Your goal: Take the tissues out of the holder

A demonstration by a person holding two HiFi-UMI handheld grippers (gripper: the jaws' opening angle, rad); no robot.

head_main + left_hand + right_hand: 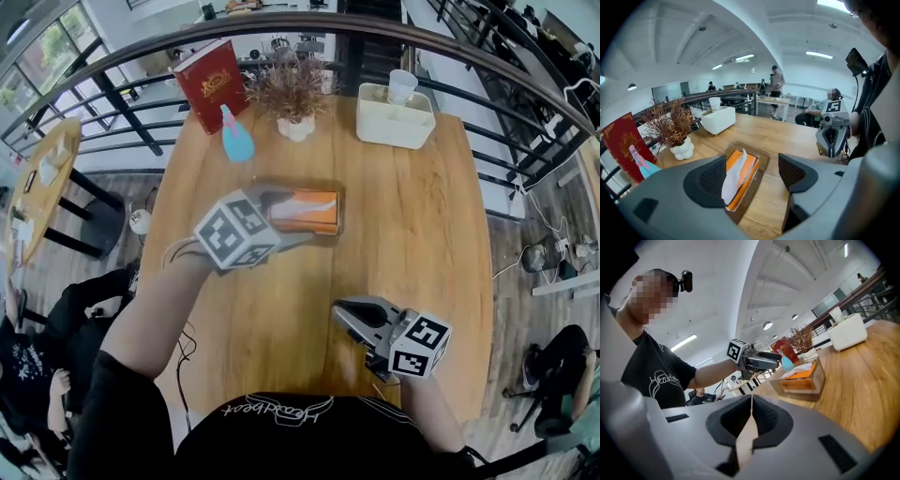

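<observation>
A clear holder (pixel 339 214) with an orange tissue pack (pixel 314 208) lies in the middle of the wooden table (pixel 422 234). My left gripper (pixel 295 217) hovers over the holder's left end. In the left gripper view its jaws (pixel 752 176) stand wide open, and a white tissue (pixel 736 180) sticks up from the pack (pixel 749 168) between them, with neither pad pressing on it. My right gripper (pixel 342 317) hangs near the table's front edge, apart from the holder, and is shut with nothing in it (pixel 751 416). The right gripper view shows the holder (pixel 801 378) ahead.
At the table's far edge stand a red box (pixel 214 82), a blue bottle (pixel 236 139), a dried plant in a white pot (pixel 294 98) and a white container holding a cup (pixel 395 114). A dark railing (pixel 487 66) runs behind them. People sit below at the left.
</observation>
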